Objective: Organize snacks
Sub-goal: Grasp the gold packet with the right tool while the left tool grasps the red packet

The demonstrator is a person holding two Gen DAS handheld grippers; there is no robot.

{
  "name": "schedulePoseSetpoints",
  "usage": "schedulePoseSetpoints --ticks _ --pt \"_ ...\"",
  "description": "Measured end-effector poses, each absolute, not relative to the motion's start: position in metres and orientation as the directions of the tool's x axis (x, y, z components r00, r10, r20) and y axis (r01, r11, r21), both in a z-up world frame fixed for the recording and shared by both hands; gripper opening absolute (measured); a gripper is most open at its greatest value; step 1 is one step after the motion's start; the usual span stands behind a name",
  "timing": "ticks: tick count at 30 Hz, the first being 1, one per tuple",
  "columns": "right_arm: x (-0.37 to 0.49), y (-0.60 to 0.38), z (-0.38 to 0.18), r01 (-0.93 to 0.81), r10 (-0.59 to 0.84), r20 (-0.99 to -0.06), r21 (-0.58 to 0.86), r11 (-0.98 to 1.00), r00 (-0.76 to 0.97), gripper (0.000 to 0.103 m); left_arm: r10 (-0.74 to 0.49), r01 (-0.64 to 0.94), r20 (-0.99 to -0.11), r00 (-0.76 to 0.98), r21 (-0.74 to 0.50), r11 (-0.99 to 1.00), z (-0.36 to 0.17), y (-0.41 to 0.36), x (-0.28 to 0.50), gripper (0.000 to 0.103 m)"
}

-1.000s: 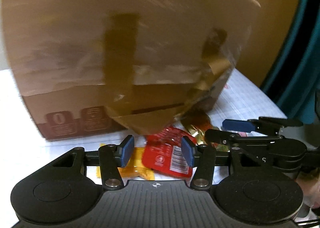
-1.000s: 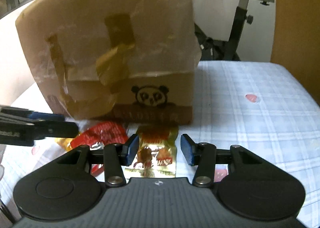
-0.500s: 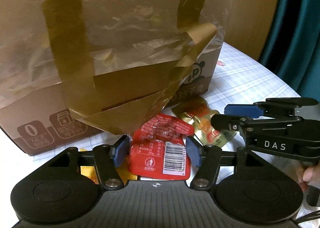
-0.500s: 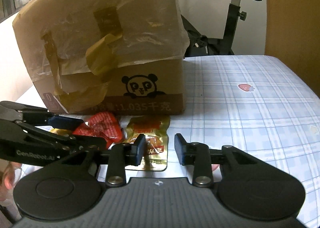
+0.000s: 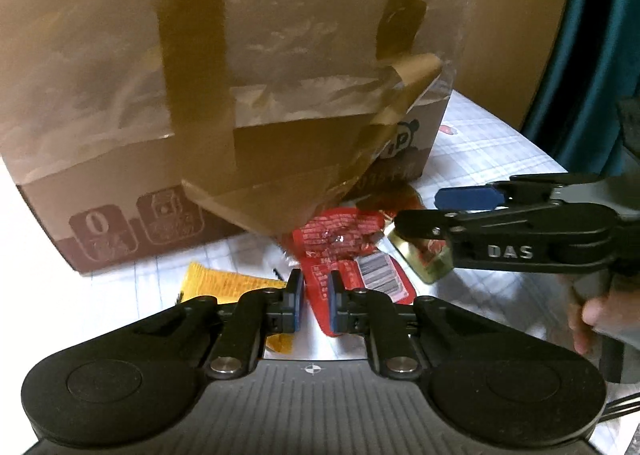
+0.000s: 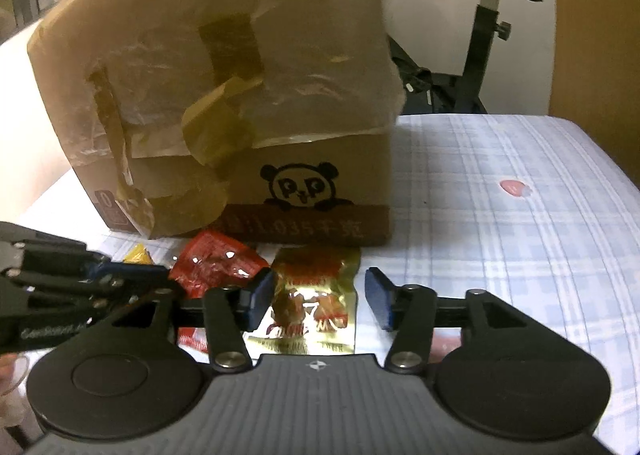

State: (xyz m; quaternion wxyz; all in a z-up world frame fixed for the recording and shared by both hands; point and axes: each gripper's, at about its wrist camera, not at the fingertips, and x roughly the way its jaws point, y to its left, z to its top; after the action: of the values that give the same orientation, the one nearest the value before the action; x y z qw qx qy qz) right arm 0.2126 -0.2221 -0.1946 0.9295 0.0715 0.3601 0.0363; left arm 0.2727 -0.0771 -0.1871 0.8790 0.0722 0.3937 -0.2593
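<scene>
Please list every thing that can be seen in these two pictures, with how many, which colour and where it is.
cardboard box: one, brown with tape and clear film, panda print, standing on the table behind the snacks.
red packet: one, red with a barcode, in front of the box, between the left gripper's pads.
gold packet: one, gold and red, in front of the box, between the right gripper's open pads.
yellow packet: one, yellow, left of the red one.
tablecloth: one, pale blue check, covering the table.
exercise bike: one, black and white, behind the table.
curtain: one, teal, at the right edge.
left gripper: black, blue pads, shut on the red packet.
right gripper: black, blue pads, jaws opening.
</scene>
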Motion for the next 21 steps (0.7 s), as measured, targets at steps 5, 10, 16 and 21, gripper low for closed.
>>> schedulePoseSetpoints --ticks 5,10,16,21 --pt "0.213 -0.215 -0.199 -0.034 0.106 -0.668 0.120 0.992 0.737 0.057 -0.388 0.495 -0.742 0.547 -0.087 0.865 -0.190 -0.067 0.266 0.013" --pt "0.204 -0.208 -0.203 -0.055 0.104 -0.659 0.095 0.994 0.745 0.053 -0.391 0.474 -0.728 0.563 -0.103 0.874 -0.182 -0.063 0.265 0.029" --pt "0.194 -0.206 -0.202 -0.064 0.113 -0.666 0.098 0.993 0.737 0.048 -0.417 0.493 -0.707 0.572 -0.110 0.863 -0.173 -0.082 0.275 0.059" --pt "0.174 -0.210 -0.204 -0.021 0.087 -0.647 0.108 0.994 0.757 0.047 -0.386 0.493 -0.718 0.579 -0.068 0.867 -0.179 -0.102 0.282 0.059"
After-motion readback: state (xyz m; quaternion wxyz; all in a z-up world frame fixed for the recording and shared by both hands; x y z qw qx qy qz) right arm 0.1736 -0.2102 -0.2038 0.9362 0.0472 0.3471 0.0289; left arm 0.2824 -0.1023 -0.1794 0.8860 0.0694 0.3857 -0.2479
